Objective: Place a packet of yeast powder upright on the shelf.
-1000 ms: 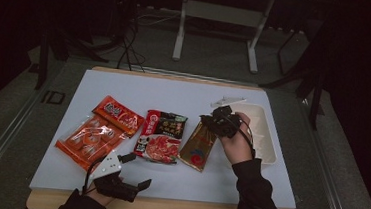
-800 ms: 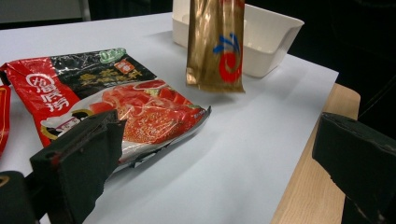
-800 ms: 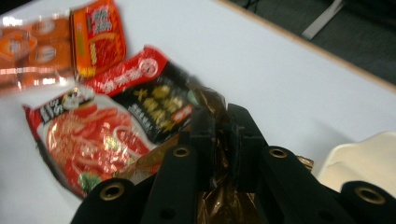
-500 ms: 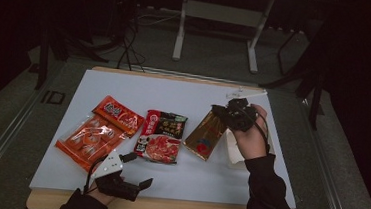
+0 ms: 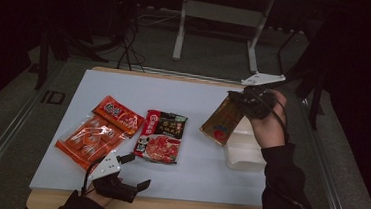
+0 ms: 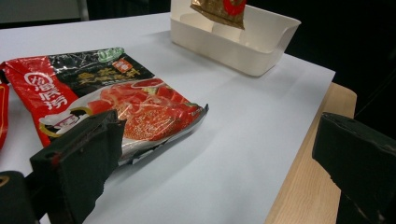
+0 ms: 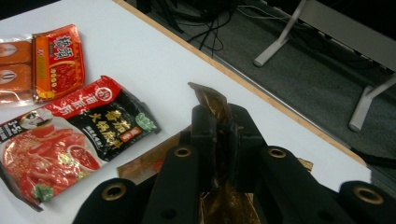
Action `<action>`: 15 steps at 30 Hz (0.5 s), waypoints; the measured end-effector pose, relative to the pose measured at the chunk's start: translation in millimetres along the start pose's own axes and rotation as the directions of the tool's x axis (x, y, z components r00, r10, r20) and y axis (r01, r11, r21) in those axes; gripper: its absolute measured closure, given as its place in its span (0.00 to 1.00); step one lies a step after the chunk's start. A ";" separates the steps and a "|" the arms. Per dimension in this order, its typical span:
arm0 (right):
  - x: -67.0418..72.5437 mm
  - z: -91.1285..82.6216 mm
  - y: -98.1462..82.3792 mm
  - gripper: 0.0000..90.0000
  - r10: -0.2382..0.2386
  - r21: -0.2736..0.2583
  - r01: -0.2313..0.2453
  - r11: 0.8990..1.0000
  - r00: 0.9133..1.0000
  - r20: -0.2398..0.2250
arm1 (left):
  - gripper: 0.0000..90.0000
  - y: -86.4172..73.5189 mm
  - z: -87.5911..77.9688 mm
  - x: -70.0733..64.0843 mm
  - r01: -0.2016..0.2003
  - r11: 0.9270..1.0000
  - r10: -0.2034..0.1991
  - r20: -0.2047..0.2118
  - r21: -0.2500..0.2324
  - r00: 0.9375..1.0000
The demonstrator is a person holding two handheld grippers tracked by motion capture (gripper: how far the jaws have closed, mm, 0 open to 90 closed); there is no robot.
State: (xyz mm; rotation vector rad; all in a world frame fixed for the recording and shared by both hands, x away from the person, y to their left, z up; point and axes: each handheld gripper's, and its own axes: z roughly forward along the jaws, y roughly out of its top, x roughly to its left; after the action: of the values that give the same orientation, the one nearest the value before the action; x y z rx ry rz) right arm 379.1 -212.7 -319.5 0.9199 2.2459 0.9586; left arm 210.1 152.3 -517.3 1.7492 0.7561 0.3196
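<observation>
Now right gripper [image 5: 246, 100] w/ jaws clamped on brown pouch [image 5: 222, 120] top edge, hanging over white bin [image 5: 244, 157]. Light, floppy, prob. slick foil; grip the seam. Left gripper [image 5: 132, 188] jaws apart.

We see the left gripper [image 6: 219, 158] low over the white table [image 6: 243, 140], jaws wide apart, nothing between them. Red-and-black sauce packet [image 6: 112, 98] lies flat just beyond the left jaw, which hides its near corner. Farther off, a white tray [image 6: 243, 42]; a brown pouch [image 6: 219, 9] hangs over it, probably not touching. Wooden table edge [image 6: 303, 186] at right.
</observation>
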 end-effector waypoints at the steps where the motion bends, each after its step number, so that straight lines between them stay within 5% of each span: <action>1: -2.9 -1.4 0.3 0.92 -0.001 -0.005 0.001 1.000 1.000 0.007 | 0.02 -0.1 -0.7 0.0 0.001 1.000 -0.001 -0.001 -0.001 1.000; 15: -41.7 -4.2 2.9 0.92 -0.013 -0.026 0.015 1.000 0.999 0.044 | 0.02 -3.0 -4.0 -1.4 0.010 1.000 -0.010 -0.014 0.003 1.000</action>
State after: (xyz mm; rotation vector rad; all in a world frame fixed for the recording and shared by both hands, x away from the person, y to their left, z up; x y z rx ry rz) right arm 403.7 -244.3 -306.6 0.9040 2.1958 0.9504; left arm 205.8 154.9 -518.6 1.7471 0.7753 0.3247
